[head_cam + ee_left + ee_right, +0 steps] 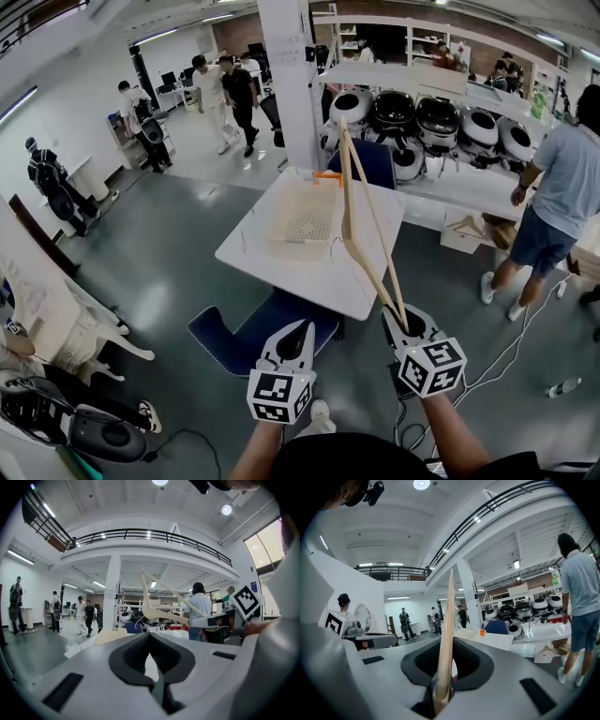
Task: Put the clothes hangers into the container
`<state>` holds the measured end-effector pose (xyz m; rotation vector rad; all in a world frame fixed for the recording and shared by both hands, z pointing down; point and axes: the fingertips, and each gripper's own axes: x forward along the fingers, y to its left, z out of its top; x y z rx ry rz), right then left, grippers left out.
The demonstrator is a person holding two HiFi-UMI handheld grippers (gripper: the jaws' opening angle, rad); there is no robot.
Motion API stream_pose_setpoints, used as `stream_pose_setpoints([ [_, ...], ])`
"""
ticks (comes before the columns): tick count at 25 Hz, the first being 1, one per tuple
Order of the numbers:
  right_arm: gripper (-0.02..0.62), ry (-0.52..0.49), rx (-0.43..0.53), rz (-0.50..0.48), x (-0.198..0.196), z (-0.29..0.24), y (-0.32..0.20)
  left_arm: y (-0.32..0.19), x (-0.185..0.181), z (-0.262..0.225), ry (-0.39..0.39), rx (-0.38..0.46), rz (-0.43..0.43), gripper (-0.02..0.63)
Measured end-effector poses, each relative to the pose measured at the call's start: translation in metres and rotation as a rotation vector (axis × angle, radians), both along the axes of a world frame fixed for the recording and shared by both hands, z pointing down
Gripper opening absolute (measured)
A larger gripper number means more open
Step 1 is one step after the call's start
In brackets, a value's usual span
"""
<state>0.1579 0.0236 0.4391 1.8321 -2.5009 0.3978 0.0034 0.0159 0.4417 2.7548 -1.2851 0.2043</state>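
The right gripper [405, 330] pinches one end of a pale clothes hanger [345, 187]. Its jaws are closed on the bar, and the gripped end is sunk between the pads and cannot be seen. In the right gripper view the right gripper [443, 686] shows the hanger [447, 630] edge-on, as one thin strip rising straight out of the jaws, so its shape is lost there. From the head view the hanger runs forward and away from this gripper, and its two arms meet at the far tip (no hook can be made out). It crosses the right side of the container [278, 216], hiding part of that wall.

The container, a pale mesh basket, sits ahead of both grippers on a white table [272, 258], well apart from their tips. The hanger is in the air, not in it.

The left gripper [300, 330] is just beside the right one. The left gripper [152, 667] has its jaws pressed together on nothing. In its view the hanger [159, 613] passes ahead of it and to its right.
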Motion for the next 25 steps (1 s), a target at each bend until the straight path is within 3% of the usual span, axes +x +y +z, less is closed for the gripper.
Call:
stream_pose_setpoints([
  [25,0.066,0.025,-0.014,0.012,-0.054,0.001,-0.131,-0.131,-0.051,0.002,0.030,0.001,0.023,0.005],
])
